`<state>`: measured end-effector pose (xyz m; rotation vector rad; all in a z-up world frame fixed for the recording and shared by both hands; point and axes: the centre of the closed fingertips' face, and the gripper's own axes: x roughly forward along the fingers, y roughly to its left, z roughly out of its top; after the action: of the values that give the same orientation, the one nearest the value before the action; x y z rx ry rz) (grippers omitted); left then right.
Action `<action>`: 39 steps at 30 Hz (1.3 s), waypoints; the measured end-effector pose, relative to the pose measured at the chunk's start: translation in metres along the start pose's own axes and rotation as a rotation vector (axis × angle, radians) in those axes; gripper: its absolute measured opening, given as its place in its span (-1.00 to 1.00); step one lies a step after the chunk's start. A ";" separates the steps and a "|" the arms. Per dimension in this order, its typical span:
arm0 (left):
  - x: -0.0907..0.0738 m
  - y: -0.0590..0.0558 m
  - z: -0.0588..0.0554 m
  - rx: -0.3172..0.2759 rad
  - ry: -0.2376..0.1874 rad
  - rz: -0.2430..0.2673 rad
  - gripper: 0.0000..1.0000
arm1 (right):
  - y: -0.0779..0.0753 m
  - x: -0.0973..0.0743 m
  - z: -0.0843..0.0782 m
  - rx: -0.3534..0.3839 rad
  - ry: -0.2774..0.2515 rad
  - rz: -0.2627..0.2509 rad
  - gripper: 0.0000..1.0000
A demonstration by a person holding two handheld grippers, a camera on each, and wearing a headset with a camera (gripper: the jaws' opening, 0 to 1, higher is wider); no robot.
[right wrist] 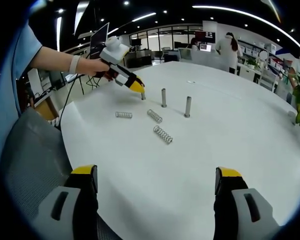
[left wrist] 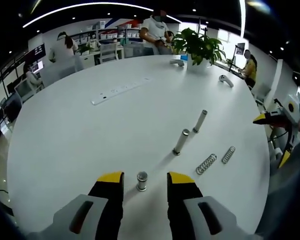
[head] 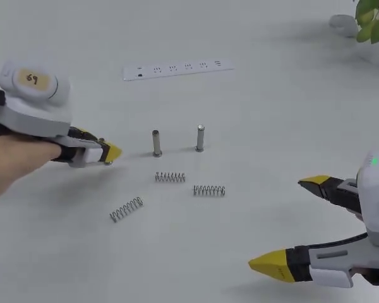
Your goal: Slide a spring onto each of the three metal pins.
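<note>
In the head view the left gripper (head: 107, 153) is held low over the table (head: 271, 113). All the springs are found unthreaded beyond its tips: the closest spring (head: 126, 209), the second spring (head: 170, 177) and the third spring (head: 209, 190) lie flat, and none is gripped. The right gripper (head: 289, 222) is held wide apart and empty, well off from them. In the left gripper view the jaws are seen apart, one to each side of the near pin (left wrist: 141, 181), with no contact visible. The middle pin (left wrist: 181, 141) and far pin (left wrist: 200, 121) stand upright ahead of the tips. If the jaws were closed off-centre or swung sideways, the near pin could be tipped and its neighbours knocked. In the right gripper view the springs are framed far ahead between the parted jaws. A flat spring could be rolled away or squashed if it were pinched across its coils.
</note>
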<state>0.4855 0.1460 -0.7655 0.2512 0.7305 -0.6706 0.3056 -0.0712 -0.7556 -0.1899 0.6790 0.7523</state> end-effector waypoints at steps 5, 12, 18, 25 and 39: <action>-0.002 -0.002 0.002 0.009 -0.026 -0.003 -0.14 | -0.001 0.000 0.002 -0.007 -0.005 -0.003 0.96; -0.004 -0.007 -0.001 -0.012 -0.044 -0.032 0.27 | -0.003 0.000 0.004 -0.017 -0.011 -0.005 0.99; -0.006 -0.010 -0.006 -0.031 -0.044 -0.052 0.67 | -0.006 0.002 0.007 -0.028 -0.007 -0.010 0.99; -0.011 -0.019 -0.009 0.007 -0.045 -0.095 0.95 | -0.006 0.005 0.012 -0.042 -0.011 -0.008 0.99; -0.037 -0.022 -0.008 0.040 -0.152 -0.108 0.95 | -0.005 0.009 0.024 -0.070 -0.026 -0.003 0.99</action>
<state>0.4467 0.1501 -0.7453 0.1961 0.5886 -0.7983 0.3258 -0.0601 -0.7433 -0.2442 0.6287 0.7752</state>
